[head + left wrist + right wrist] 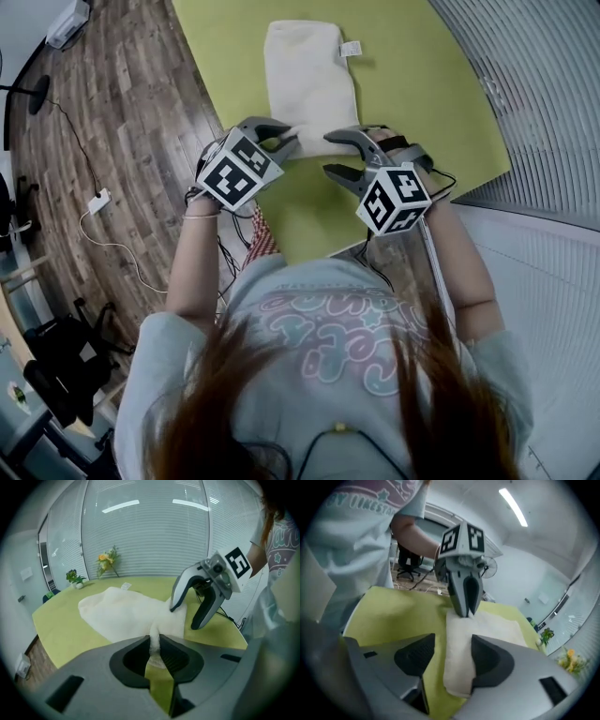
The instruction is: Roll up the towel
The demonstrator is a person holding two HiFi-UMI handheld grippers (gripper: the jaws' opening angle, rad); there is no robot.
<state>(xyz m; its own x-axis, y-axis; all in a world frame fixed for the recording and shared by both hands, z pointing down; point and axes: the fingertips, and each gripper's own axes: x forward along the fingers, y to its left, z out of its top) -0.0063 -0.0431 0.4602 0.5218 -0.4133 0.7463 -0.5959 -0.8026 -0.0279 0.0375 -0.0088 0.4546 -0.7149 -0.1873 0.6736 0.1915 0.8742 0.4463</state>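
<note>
A cream towel point(309, 84) lies flat on the yellow-green table point(422, 84), its near edge toward me. My left gripper point(291, 138) is shut on the towel's near left corner; in the left gripper view a pinched fold of towel point(154, 641) stands up between the jaws. My right gripper point(328, 155) hangs at the near right corner with its jaws open. In the right gripper view the towel's near edge point(459, 658) lies between the open jaws, beside the right-hand one, and the pads do not press on it. The left gripper point(465, 612) shows beyond it.
A white label point(351, 48) sticks out at the towel's far right corner. Wooden floor with cables and a power strip point(98, 201) lies to the left. Blinds on a glass wall point(534, 84) run along the right. Small plants point(107, 562) stand at the table's far end.
</note>
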